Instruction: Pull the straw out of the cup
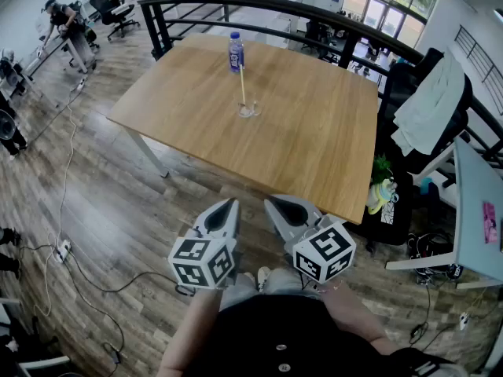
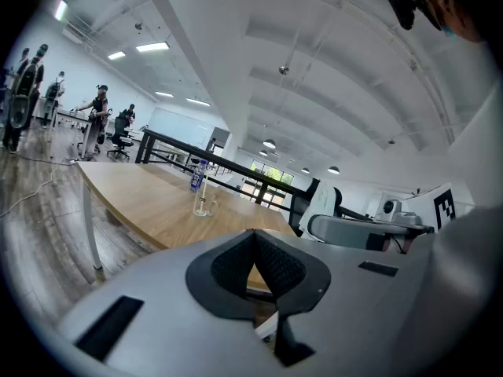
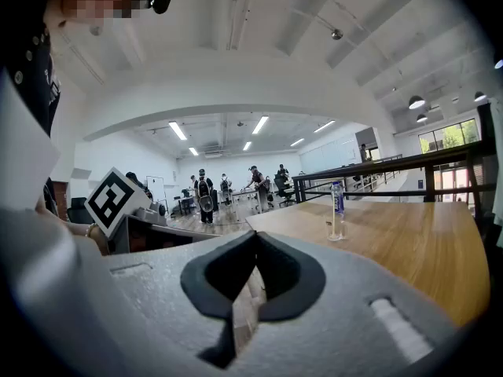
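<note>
L gripper point(image 1: 226, 206) & R gripper point(image 1: 277, 204) both closed, empty, well short of cup point(image 1: 249, 110) w/ straw point(image 1: 243, 85) standing in it; best: reach in, brace cup, pinch straw high, pull straight up.

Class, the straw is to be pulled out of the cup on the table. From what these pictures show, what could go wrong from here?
1. The cup is clear with nothing steadying it; tugging the straw sideways may tip or drag it.
2. The bottle stands just beyond the cup, so an overshoot could knock it over.
3. The left claw and right claw are both shut; unopened, they would push the straw.
</note>
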The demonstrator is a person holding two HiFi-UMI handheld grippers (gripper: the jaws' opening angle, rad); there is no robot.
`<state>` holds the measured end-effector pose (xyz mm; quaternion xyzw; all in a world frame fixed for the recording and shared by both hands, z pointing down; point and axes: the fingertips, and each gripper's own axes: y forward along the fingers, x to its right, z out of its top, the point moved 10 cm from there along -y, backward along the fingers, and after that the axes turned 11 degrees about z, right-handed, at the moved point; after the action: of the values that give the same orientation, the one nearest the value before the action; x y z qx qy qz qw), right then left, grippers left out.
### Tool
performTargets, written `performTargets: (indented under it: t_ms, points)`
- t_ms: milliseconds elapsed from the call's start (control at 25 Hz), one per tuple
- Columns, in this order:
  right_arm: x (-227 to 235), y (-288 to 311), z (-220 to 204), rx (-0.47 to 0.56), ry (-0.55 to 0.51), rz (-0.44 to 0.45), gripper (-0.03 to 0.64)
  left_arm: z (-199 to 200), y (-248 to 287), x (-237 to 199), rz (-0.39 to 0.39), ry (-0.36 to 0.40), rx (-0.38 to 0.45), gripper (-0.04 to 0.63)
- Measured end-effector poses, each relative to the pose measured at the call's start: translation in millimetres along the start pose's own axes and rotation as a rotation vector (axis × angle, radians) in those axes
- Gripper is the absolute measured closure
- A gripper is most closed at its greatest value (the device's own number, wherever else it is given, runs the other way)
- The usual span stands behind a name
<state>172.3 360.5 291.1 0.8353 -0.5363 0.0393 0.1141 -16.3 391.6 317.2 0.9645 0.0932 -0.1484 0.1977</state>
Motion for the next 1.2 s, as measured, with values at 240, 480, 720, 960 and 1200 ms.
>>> performTargets:
  t_ms: [240,480,720,960,1200]
  points:
    - [-1,1,-6,-0.013,0.005,-0.014,0.618,-4,0,-3,0.010,0.014,-0.013,0.580]
    - [9,-7,-8,0.033,0.029,-0.042,0.618,-7,3,-1,0.012,0.056,-0.023,0.580]
    - [23,-11,-16,0.013,0.035,-0.026,0.618,-17,6,7,-0.024,0.029,-0.006,0.580]
    - [33,-17,-25,0.015,0.063,-0.010,0.618,-30,11,19,-0.056,0.019,-0.016,0.580]
    - [50,-3,-27,0.002,0.067,0.002,0.618,-24,30,8,-0.001,0.020,-0.018,0.580]
